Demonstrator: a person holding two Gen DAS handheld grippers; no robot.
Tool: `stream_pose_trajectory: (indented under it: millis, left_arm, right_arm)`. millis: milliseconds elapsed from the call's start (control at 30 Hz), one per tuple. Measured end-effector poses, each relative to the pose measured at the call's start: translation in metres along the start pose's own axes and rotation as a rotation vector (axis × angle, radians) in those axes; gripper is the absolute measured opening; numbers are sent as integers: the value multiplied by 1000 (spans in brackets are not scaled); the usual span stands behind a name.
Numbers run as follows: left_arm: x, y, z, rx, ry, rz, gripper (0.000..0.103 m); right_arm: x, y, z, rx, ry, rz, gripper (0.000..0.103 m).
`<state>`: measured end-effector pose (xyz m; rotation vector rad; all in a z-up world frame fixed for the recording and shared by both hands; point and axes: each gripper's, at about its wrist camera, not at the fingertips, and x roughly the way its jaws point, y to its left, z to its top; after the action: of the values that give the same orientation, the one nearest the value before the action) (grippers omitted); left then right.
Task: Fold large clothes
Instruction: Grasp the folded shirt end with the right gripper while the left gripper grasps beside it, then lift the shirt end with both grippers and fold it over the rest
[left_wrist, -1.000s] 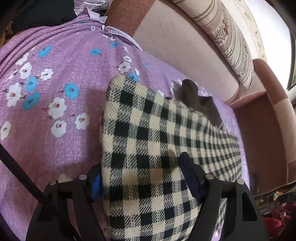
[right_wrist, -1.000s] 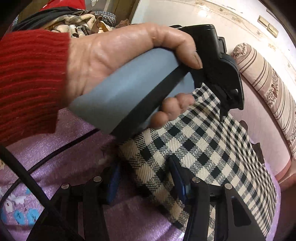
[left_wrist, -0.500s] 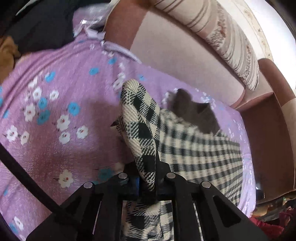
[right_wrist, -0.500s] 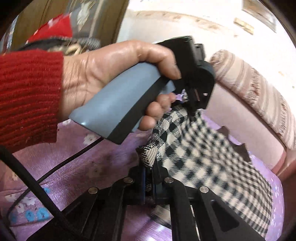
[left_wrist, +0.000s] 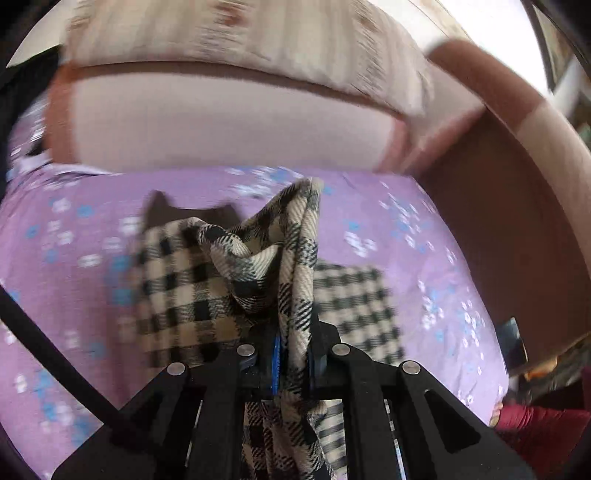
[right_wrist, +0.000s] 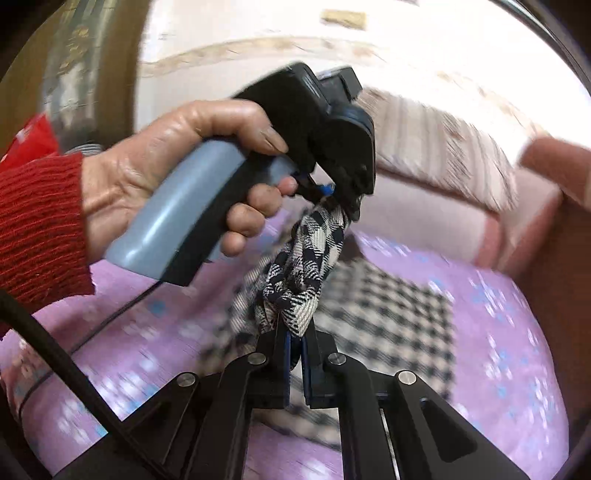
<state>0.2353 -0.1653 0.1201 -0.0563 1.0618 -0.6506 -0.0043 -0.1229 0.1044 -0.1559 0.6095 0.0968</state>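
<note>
A black and cream checked garment (left_wrist: 192, 288) lies on the purple flowered sheet (left_wrist: 424, 251). My left gripper (left_wrist: 293, 354) is shut on a bunched edge of it and holds that edge up off the sheet. My right gripper (right_wrist: 295, 350) is shut on another bunched edge of the garment (right_wrist: 295, 280), also lifted. In the right wrist view the left gripper (right_wrist: 328, 192) shows above, held by a hand in a red sleeve, with cloth hanging between the two. The rest of the garment (right_wrist: 399, 317) lies flat beyond. A dark lining (left_wrist: 162, 210) shows at its far end.
The sofa's pink backrest (left_wrist: 229, 125) runs along the far side, with a striped bolster (left_wrist: 240, 33) on top. A brown armrest (left_wrist: 517, 229) closes the right end. A black cable (left_wrist: 48, 350) crosses the lower left.
Both grippers closed on the garment's near edge a second ago and have since lifted it. Both views have swung up toward the backrest, with motion blur.
</note>
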Motion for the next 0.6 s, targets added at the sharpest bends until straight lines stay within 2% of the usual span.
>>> stream_pose_trajectory:
  millis: [200,300,333,367,400,467,533,600]
  left_arm:
    - [63,-69,-3,103,79,33,9]
    - [75,-78,-6,86,113,14,11]
    - [72,-80,-6,85,108,5,13]
    - [68,-81,-7,90,101,-2,22]
    - [57,-83,-6,103,78,-6,35]
    - [37,-81,-4,104,31,-6,47]
    - [11,-69,-4,70,-17,-32,52]
    - [-10,-57,-9,25,-59,-16,62]
  right_arm:
    - [9,-69,-44,158,149,-29,5]
    - [19,-96,-62,275,235,67,7]
    - [23,-106,-66,317,265,126,12]
    - [22,-112,-68,342,279,150,16]
    - [20,-121,-70,373,292,172,27]
    - [13,-142,-71,431,285,207,31]
    - [3,-171,-70,516,242,220,33]
    - [-8,-196,-65,621,171,233,41]
